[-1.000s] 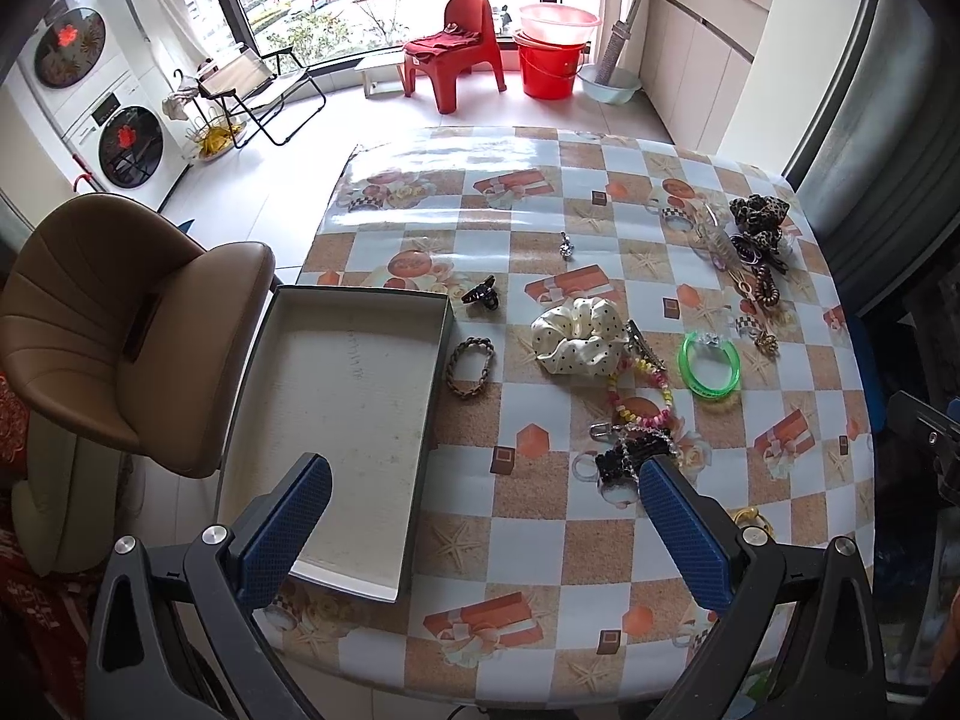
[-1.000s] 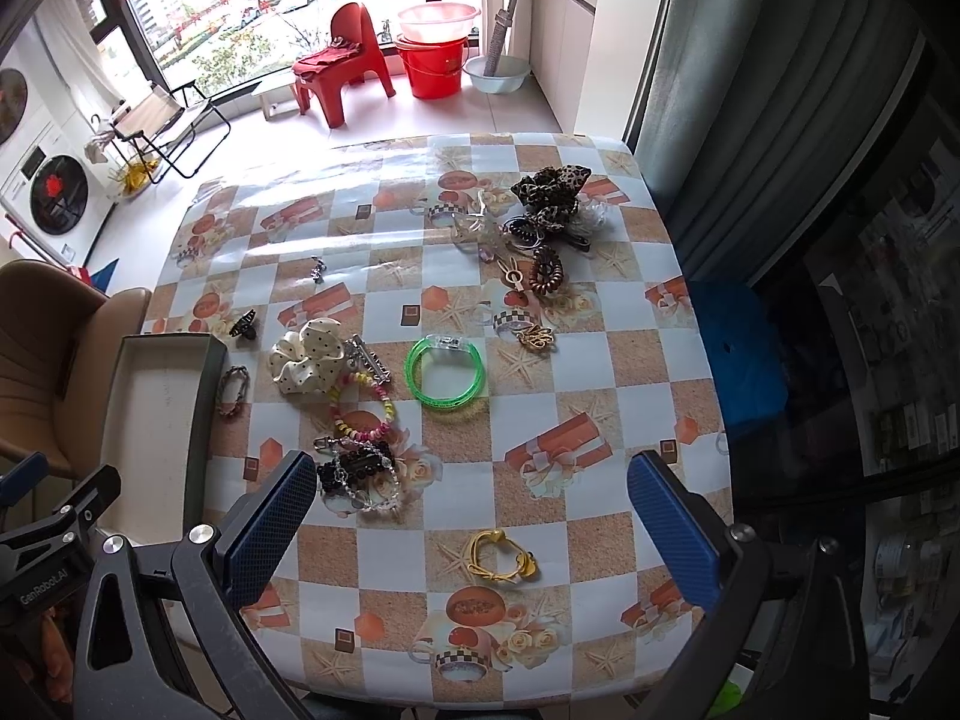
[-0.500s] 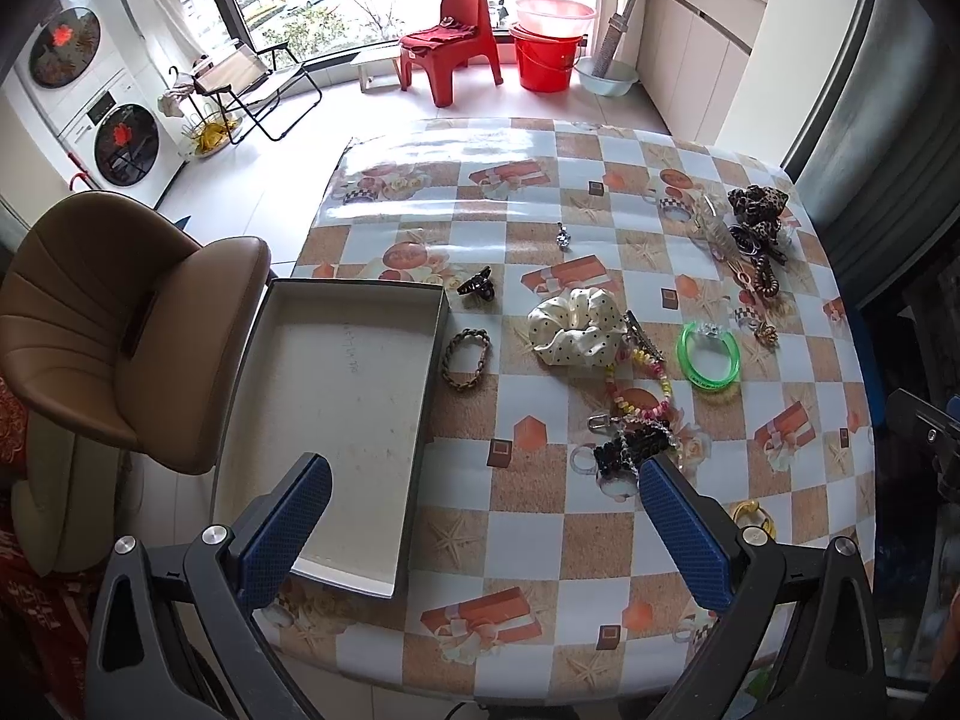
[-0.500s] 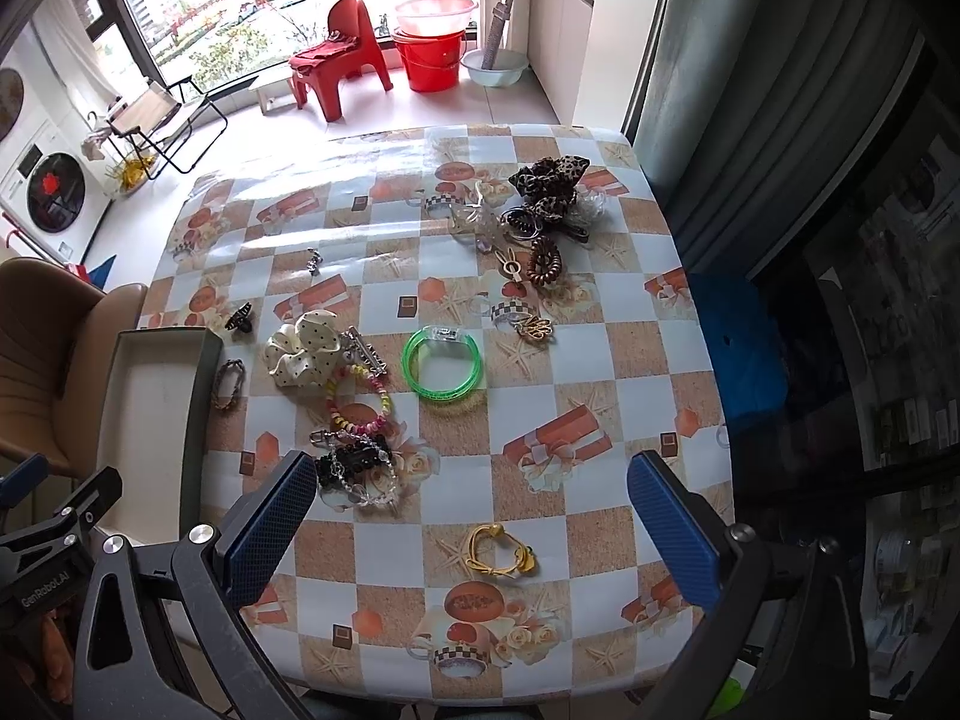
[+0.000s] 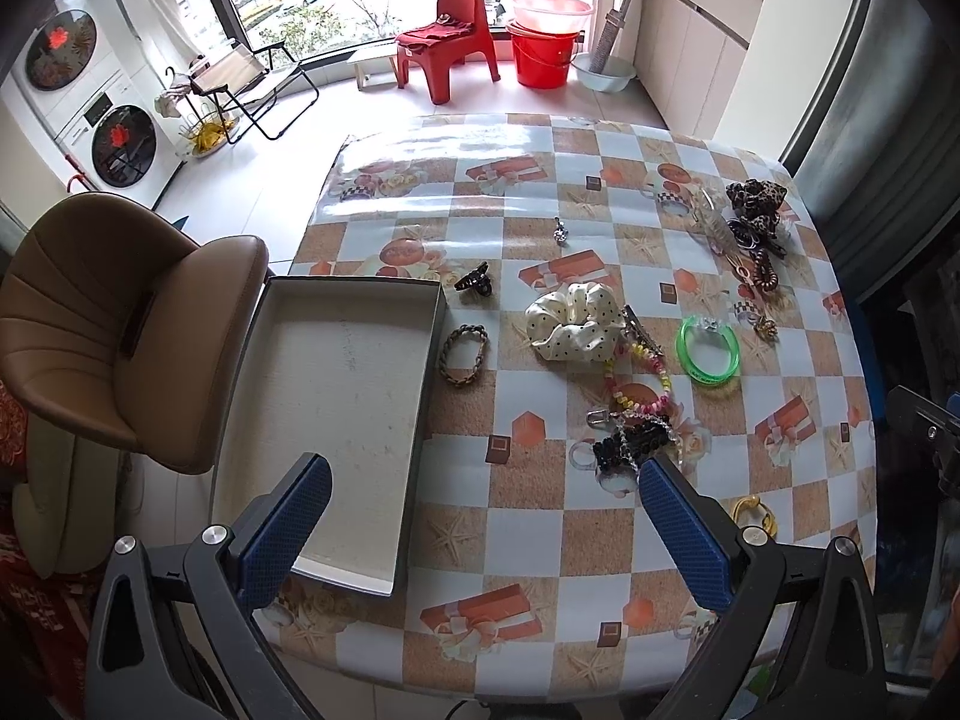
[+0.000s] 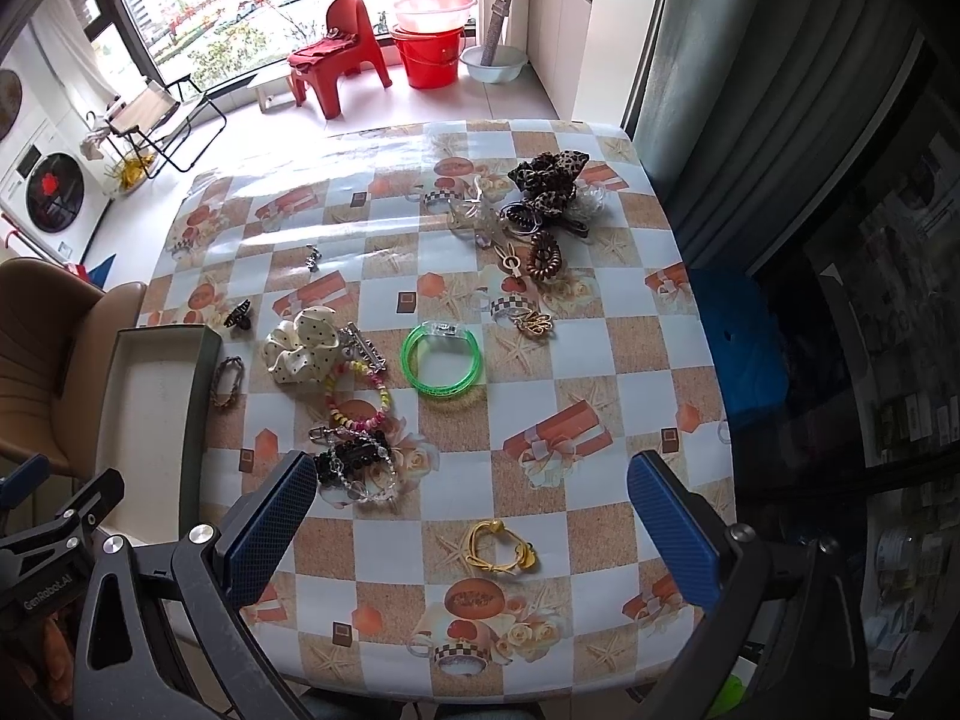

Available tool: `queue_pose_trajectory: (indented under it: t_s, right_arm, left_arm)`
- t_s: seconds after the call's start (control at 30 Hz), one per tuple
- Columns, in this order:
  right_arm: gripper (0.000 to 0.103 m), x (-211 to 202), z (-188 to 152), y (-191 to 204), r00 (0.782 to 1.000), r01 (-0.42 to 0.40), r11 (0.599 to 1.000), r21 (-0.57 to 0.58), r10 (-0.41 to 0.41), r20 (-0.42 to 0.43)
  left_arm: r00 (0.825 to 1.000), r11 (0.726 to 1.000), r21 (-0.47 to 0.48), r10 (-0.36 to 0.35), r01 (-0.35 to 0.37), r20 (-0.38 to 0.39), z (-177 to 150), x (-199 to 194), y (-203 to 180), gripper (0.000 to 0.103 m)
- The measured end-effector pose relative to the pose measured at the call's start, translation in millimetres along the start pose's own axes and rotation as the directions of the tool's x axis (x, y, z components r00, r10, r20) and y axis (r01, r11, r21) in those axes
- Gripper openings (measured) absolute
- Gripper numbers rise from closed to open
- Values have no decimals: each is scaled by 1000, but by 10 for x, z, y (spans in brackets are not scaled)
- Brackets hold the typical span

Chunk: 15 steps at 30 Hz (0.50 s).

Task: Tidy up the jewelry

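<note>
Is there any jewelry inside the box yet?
No, the box shows only its bare floor, and pieces like the green bracelet and the braided bracelet lie on the table outside it.

Home: stacked washing machines [image 5: 117, 138], brown armchair [image 5: 120, 324], red plastic chair [image 5: 447, 42], checked-oilcloth table [image 5: 540, 540]

Only one bit of writing reads clearly: "GenRobot.AI", in pale letters on the black frame of the left gripper [image 6: 42, 564], at the lower left of the right wrist view. The green bangle [image 6: 442, 360] near the middle of that view carries small dark print along its lower rim, too fine to make out. Packets on the dark shelves [image 6: 900, 414] at the right edge show labels, but they are blurred beyond reading.
</note>
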State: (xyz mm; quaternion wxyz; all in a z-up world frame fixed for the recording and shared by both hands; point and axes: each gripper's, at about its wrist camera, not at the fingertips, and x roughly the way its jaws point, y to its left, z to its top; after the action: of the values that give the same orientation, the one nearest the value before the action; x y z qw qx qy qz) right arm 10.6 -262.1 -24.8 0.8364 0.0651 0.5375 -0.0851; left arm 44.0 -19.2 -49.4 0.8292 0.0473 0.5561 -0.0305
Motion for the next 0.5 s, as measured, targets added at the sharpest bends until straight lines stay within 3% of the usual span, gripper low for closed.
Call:
queue_pose_trajectory:
  t_s: [0.5]
  right_arm:
    - [103, 8, 6, -14, 1000, -1, 1000, 3, 1, -5]
  left_arm:
    - [1000, 1000, 0, 3, -3, -2, -8, 5, -9, 103]
